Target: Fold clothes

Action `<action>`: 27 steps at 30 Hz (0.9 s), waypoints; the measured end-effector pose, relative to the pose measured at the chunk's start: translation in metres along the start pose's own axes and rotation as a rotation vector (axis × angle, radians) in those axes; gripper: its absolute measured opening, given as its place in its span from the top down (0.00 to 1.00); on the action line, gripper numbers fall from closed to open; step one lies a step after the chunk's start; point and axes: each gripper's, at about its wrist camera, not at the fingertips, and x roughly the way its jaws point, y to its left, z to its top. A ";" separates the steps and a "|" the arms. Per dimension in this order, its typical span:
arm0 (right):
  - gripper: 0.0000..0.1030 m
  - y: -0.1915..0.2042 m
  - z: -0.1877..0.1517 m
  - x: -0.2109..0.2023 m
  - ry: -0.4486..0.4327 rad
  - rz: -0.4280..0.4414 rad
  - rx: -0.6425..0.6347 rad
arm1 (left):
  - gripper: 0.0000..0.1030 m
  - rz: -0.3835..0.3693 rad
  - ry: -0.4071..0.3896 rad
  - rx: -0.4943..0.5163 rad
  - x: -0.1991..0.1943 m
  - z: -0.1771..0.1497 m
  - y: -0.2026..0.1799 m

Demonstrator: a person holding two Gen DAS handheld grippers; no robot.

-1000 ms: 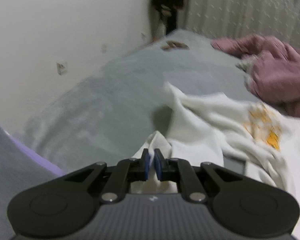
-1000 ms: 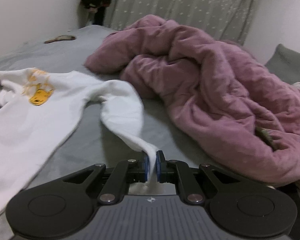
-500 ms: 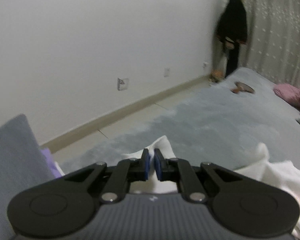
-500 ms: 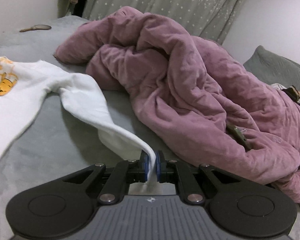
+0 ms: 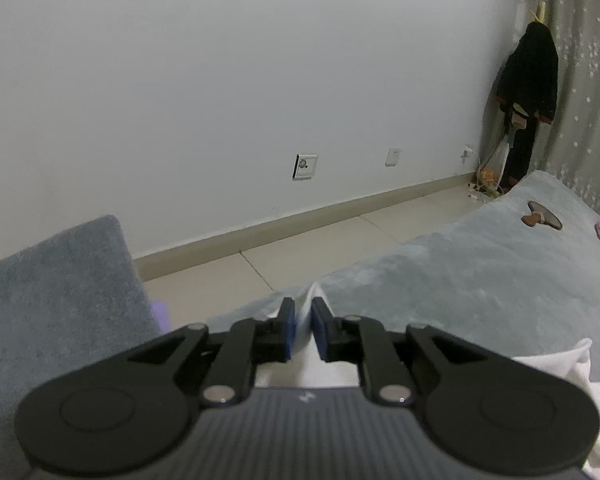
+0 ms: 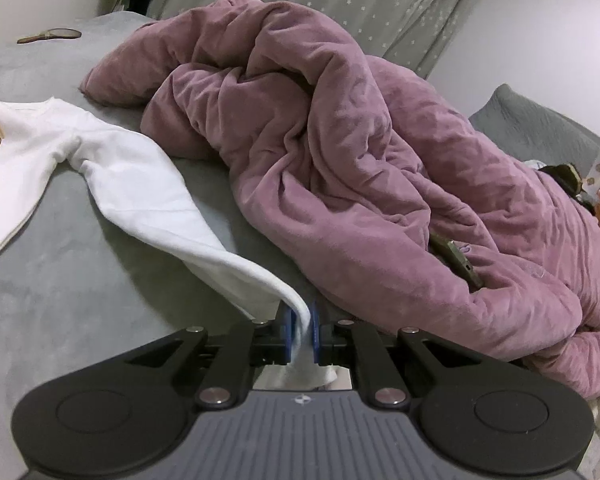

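A white sweatshirt (image 6: 132,184) with a yellow print lies spread on the grey bed (image 6: 60,276). Its long sleeve runs down to my right gripper (image 6: 301,322), which is shut on the sleeve end. In the left wrist view my left gripper (image 5: 300,316) is shut on another white corner of the sweatshirt (image 5: 305,334); a further fold of the garment (image 5: 556,376) shows at the lower right. The left gripper points toward the wall over the bed's edge.
A crumpled purple duvet (image 6: 360,160) fills the right side of the bed, next to the sleeve. A grey pillow (image 5: 52,300) sits at the left. A small brush-like object (image 5: 542,218) lies far on the bed (image 5: 480,272). Tiled floor (image 5: 300,240) borders the bed.
The left gripper has swung left and up with the cloth, from facing the shirt to facing the wall. The right gripper pulled the sleeve out toward the duvet side.
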 end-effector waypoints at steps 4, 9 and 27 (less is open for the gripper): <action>0.87 -0.003 0.001 -0.003 -0.002 0.011 0.022 | 0.77 -0.022 0.005 -0.035 -0.003 0.000 0.005; 0.84 -0.002 0.004 -0.014 -0.047 0.064 0.038 | 0.76 -0.142 -0.004 0.020 -0.017 -0.004 -0.005; 0.73 0.031 0.009 -0.036 -0.119 0.206 -0.019 | 0.68 -0.509 0.179 0.391 -0.057 -0.080 -0.096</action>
